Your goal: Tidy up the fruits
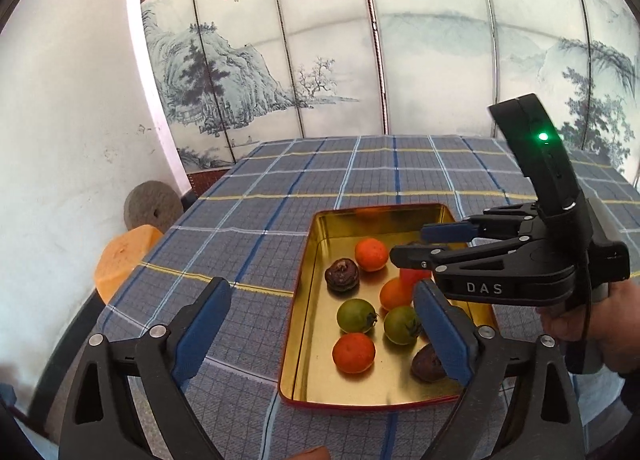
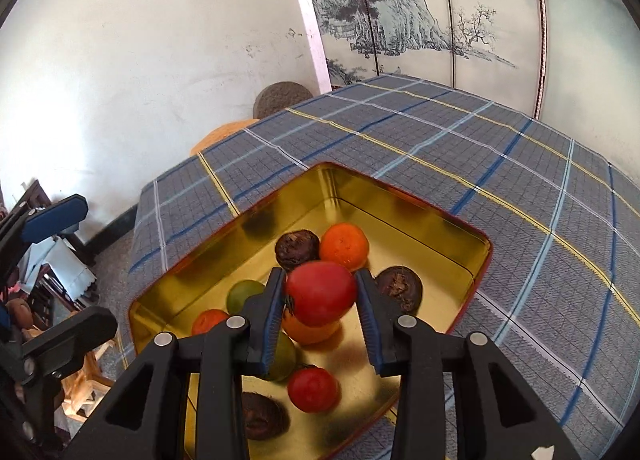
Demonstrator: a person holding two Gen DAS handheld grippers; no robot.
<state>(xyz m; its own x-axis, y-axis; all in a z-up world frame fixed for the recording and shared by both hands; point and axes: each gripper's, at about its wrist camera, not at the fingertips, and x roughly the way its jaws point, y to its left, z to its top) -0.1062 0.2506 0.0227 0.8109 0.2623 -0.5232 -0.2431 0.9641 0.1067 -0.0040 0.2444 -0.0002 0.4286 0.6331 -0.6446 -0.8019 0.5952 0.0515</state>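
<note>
A gold tin tray (image 1: 308, 324) (image 2: 400, 216) with a red rim lies on the plaid tablecloth and holds several fruits: orange tangerines (image 1: 372, 254) (image 2: 345, 247), green tomatoes (image 1: 356, 315) (image 2: 245, 293), a red tomato (image 2: 313, 389) and dark brown fruits (image 1: 341, 274) (image 2: 400, 287). My right gripper (image 2: 320, 294) (image 1: 412, 244) is shut on a red tomato (image 2: 321, 292) (image 1: 414, 277) and holds it just above the fruits in the tray. My left gripper (image 1: 320, 324) is open and empty, over the tray's near left edge.
The plaid tablecloth (image 1: 360, 172) covers the table, which stands next to a painted folding screen (image 1: 360, 40) at the back. An orange cushion (image 1: 124, 260) and a round grey stone (image 1: 152, 206) lie off the table's left edge by the white wall.
</note>
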